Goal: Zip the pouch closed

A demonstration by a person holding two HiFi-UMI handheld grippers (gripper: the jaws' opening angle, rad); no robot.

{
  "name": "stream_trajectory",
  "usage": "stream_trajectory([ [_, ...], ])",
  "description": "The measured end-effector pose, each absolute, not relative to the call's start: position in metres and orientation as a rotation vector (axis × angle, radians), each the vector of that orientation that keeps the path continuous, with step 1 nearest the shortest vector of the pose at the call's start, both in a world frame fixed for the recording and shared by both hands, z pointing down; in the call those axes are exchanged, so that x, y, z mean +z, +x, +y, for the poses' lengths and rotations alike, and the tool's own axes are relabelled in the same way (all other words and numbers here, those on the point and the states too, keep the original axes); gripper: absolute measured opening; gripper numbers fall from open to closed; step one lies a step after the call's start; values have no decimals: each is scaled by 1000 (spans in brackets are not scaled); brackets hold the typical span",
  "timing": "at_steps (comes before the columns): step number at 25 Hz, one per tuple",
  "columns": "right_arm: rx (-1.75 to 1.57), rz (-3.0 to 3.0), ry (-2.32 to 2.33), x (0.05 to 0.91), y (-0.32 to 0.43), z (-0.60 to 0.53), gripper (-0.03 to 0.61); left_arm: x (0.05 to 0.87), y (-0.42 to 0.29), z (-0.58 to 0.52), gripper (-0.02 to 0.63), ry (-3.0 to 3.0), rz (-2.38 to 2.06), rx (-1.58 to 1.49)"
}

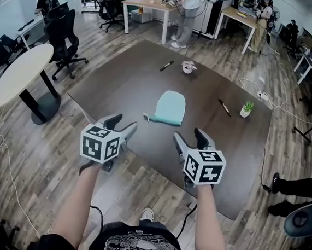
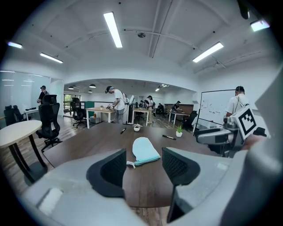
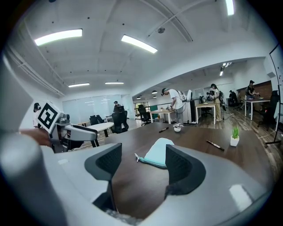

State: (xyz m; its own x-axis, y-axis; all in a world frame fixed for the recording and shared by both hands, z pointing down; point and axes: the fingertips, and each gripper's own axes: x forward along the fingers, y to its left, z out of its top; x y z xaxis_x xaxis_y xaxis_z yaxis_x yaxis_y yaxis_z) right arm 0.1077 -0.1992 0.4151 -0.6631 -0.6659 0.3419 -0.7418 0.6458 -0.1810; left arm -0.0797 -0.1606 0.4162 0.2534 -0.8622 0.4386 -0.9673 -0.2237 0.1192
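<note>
Table [image 1: 122, 80] | teal pouch [image 1: 169, 107] flat | left gripper [image 1: 123, 123] fingers [image 2: 110, 170] released | right gripper [image 1: 188, 135] fingers [image 3: 181, 165] released

A pale teal pouch [image 1: 168, 107] lies flat mid-table [image 1: 121, 85] (dark brown top); the left gripper [image 1: 124, 122] and right gripper [image 1: 188, 134] hover near the table's front edge, jaws apart, both clear of the pouch; two pens [image 1: 166, 65] and two small potted plants [image 1: 246, 109] lie beyond.

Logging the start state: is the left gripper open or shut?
Open. The left gripper shows its jaws well apart, nothing between them; the teal pouch lies beyond on the table.
</note>
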Motion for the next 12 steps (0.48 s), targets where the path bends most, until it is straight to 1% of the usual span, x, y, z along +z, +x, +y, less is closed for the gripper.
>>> stream_trajectory([
  [12, 445, -2620, 1173, 417, 104, -228, 298, 413, -84, -194, 255, 2201, -1674, 417],
])
